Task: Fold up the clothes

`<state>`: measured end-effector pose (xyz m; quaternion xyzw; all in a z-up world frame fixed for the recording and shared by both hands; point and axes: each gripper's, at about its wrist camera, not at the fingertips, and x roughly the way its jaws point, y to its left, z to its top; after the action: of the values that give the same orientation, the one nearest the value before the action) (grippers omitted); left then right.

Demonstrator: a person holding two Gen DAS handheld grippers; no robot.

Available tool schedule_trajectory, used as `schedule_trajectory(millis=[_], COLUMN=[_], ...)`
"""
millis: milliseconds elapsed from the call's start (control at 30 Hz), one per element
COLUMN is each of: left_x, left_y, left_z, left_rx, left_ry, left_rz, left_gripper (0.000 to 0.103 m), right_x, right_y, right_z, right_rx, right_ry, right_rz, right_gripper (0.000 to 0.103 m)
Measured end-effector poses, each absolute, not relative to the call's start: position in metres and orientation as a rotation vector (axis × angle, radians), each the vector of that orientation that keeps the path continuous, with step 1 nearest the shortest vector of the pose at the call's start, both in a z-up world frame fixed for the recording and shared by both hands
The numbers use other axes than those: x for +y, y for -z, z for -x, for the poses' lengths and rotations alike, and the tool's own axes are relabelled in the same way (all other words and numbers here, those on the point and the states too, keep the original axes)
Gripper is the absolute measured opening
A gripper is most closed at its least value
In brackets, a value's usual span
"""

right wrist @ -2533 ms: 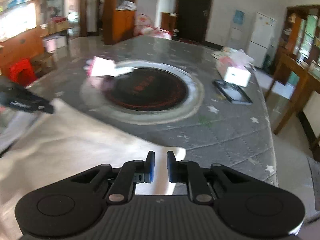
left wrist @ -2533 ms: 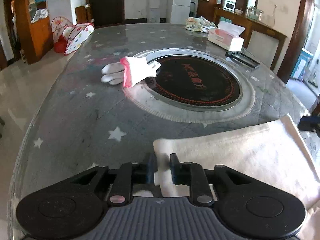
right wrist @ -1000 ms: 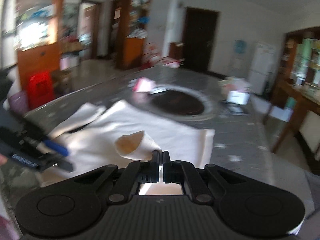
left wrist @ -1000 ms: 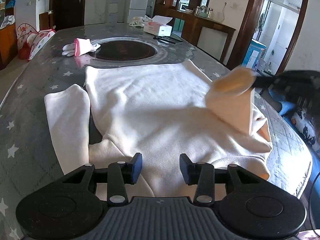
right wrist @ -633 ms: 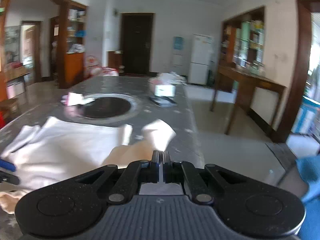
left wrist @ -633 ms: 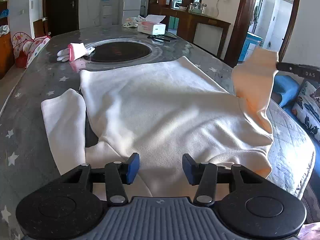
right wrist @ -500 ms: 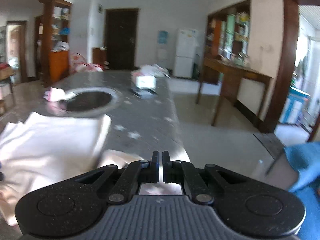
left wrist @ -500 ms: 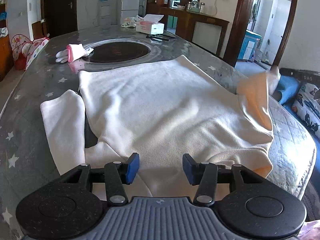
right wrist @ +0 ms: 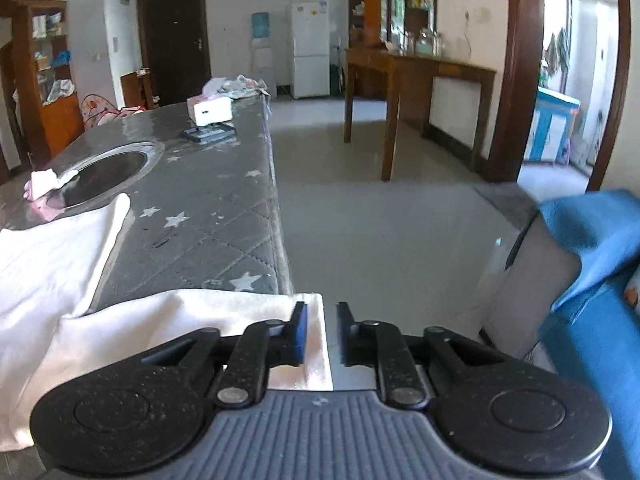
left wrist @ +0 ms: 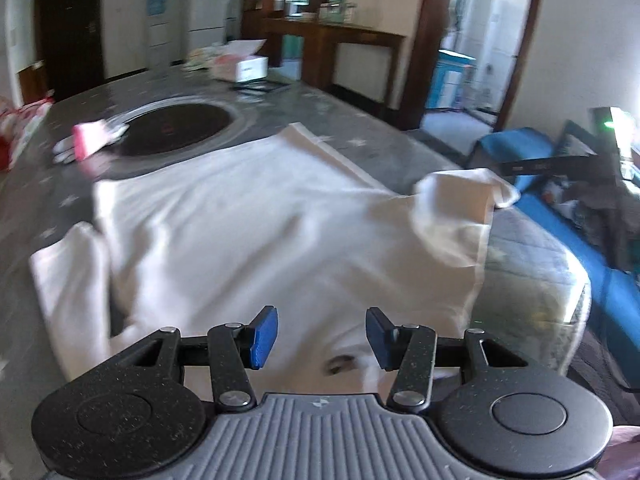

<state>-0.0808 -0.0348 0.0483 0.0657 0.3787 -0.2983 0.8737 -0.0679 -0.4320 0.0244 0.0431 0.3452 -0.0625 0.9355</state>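
Spreading across table (left wrist: 380,152): cream sweatshirt (left wrist: 248,216), one sleeve (right wrist: 192,312) at the table's right edge
Left gripper (left wrist: 322,338): jaws wide apart above sweatshirt
Right gripper (right wrist: 322,334): parted, sleeve cuff between fingers

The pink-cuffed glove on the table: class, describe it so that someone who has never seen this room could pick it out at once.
Start at the long grey star-patterned table and find the round black hob sunk in its middle. The glove lies at the hob's rim, on the side away from the tissue box. It is small and white with a bright pink cuff, unlike the big cream garment spread nearby.
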Motion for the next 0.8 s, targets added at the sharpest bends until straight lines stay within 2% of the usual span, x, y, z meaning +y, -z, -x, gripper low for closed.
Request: schedule_trajectory(millis=[100,200,300,333,367,467,533,600,633,700,800], left_x=[-0.054,-0.072,-0.084,-0.088,-0.091,-0.096,-0.097,-0.098,-0.098,-0.098,-0.097], left_y=[-0.046,-0.043,-0.036,-0.034,-0.032,-0.027,-0.026,-0.025,-0.024,-0.022,-0.023], left_z=[0.085,0.088,0.088,0.088,0.089,0.093,0.095,0.095,0.096,0.098,0.100], left_rx=[0.790,0.784,0.798,0.804,0.808,0.806,0.805,0.817,0.822,0.817,0.813], left_ry=[0.681,0.726,0.759,0.768,0.775,0.800,0.820,0.846,0.859,0.869,0.872], left_rz=[-0.161,-0.186,-0.195,-0.199,-0.202,-0.216,-0.219,-0.215,-0.215,-0.223,-0.225], left_gripper=[0.053,0.053,0.053,0.053,0.053,0.051,0.051,0.045,0.037,0.037,0.039], right_x=[-0.444,-0.453,-0.458,-0.458,-0.458,-0.452,-0.449,-0.446,-0.445,-0.449,-0.456], right_y=[-0.016,-0.008,-0.004,-0.003,-0.004,-0.012,-0.019,-0.027,-0.030,-0.033,-0.032], right_z=[0.064,0.062,0.061,0.061,0.061,0.059,0.058,0.056,0.055,0.050,0.046], right_rx=[0.726,0.738,0.737,0.735,0.734,0.717,0.689,0.657,0.642,0.647,0.666], right_ry=[0.118,0.105,0.097,0.096,0.092,0.106,0.123,0.143,0.151,0.142,0.117], right_rz=[-0.146,-0.221,-0.237,-0.235,-0.222,-0.151,-0.095,-0.044,-0.023,-0.048,-0.110], right_gripper=[0.031,0.032,0.029,0.021,0.007,0.002,0.001,0.001,0.001,0.001,0.011])
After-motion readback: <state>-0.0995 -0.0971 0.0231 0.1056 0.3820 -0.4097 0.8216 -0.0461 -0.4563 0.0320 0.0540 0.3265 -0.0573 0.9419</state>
